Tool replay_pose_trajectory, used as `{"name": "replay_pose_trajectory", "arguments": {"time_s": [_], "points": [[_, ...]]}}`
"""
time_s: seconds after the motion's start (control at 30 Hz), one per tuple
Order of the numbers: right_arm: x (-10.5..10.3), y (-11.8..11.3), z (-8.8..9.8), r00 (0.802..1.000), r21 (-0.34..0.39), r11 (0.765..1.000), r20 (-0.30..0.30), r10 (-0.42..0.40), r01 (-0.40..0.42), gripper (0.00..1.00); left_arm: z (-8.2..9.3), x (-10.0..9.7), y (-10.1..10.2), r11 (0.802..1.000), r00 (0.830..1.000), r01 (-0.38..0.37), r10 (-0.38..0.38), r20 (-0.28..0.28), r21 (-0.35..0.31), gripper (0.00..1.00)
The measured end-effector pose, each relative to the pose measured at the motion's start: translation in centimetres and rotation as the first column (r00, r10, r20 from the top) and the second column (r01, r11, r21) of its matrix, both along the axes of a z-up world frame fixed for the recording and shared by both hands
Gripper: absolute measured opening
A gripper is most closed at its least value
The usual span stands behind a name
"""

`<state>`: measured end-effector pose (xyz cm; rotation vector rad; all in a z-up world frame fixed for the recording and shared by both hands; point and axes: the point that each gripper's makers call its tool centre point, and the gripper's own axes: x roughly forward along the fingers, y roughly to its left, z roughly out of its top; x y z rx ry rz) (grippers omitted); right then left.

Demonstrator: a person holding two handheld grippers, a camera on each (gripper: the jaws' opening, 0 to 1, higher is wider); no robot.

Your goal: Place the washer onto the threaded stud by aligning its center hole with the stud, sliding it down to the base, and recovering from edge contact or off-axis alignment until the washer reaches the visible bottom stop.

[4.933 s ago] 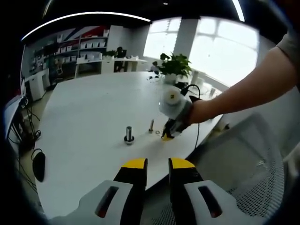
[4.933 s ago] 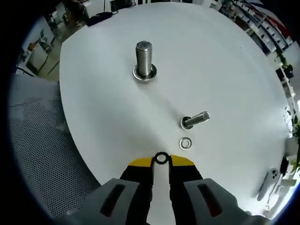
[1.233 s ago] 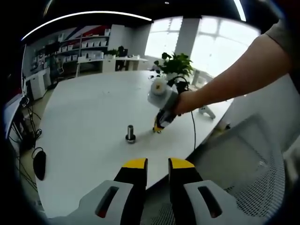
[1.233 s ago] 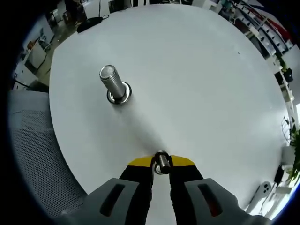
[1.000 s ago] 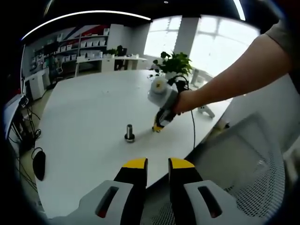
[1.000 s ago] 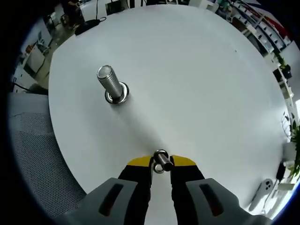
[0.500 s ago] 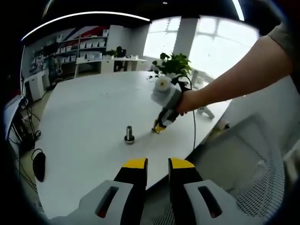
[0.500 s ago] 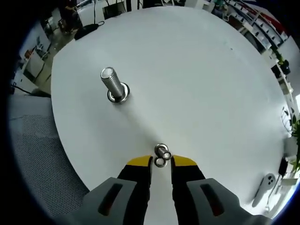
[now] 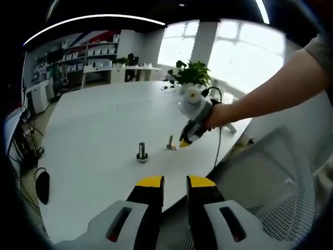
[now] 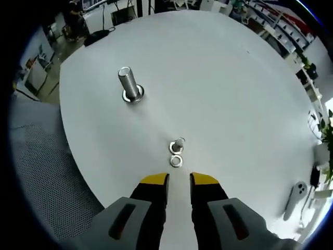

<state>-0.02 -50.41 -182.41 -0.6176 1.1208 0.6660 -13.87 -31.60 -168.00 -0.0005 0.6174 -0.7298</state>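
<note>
Two shiny metal bolts stand on the big round white table (image 10: 250,94). The large silver threaded bolt (image 10: 127,83) stands upright with a flat ring at its foot. The small silver threaded stud (image 10: 178,144) stands nearer the right claw, and a ring sits at its base. A loose flat silver washer (image 10: 176,161) lies on the table just beside the small stud, between it and the claw.

The right claw (image 10: 179,180) has yellow tips. It hangs above the table near the washer, its jaws a little apart with nothing between them.

In the left gripper view, the left claw (image 9: 175,182) hangs near the table edge, jaws a little apart and empty. A person's hand (image 9: 221,113) holds the right claw near the small stud (image 9: 169,142). The large bolt (image 9: 142,152) stands near it. A green potted plant (image 9: 192,76) sits at the far side, and a grey mesh chair (image 9: 270,177) is close by.
</note>
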Motion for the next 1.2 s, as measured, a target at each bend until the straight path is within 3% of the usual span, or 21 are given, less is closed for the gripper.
{"name": "replay_pose_trajectory", "arguments": {"time_s": [0.17, 0.4, 0.67, 0.93, 1.03, 1.13, 1.2], "points": [[-1.5, -2.4, -0.1, 0.99, 0.046, 0.989, -0.015, -0.14, 0.14, 0.19, -0.2, -0.2, -0.1, 1.0, 1.0, 0.008, -0.008, -0.009, 0.007, 0.14], [-2.6, -3.4, 0.0, 0.989, 0.06, 0.988, -0.016, -0.144, 0.145, 0.19, -0.6, -0.2, 0.0, 1.0, 0.999, 0.008, -0.007, -0.033, 0.016, 0.14], [-2.1, -2.2, -0.8, 0.992, 0.078, 0.989, -0.035, -0.124, 0.127, 0.21, -1.3, -0.4, 0.3, 0.999, 0.998, -0.005, 0.007, -0.068, 0.032, 0.15], [-1.4, 0.4, -1.5, 0.998, 0.063, 0.996, -0.032, -0.055, 0.057, 0.22, -1.6, -0.7, 0.5, 0.999, 0.996, -0.013, 0.016, -0.085, 0.039, 0.17], [-1.1, 0.6, -1.4, 0.998, 0.06, 0.997, -0.03, -0.055, 0.056, 0.22, -1.0, -0.6, 0.2, 1.0, 0.998, -0.008, 0.009, -0.055, 0.021, 0.2], [-1.2, 0.6, -1.2, 0.997, 0.048, 0.997, -0.036, -0.061, 0.063, 0.22, -1.2, -0.7, 0.2, 1.0, 0.998, 0.0, 0.002, -0.062, 0.03, 0.21], [-1.2, 1.1, -0.9, 0.995, 0.08, 0.992, -0.033, -0.097, 0.099, 0.22, -1.1, -0.6, 0.3, 0.999, 0.998, -0.005, 0.006, -0.054, 0.033, 0.21]]}}
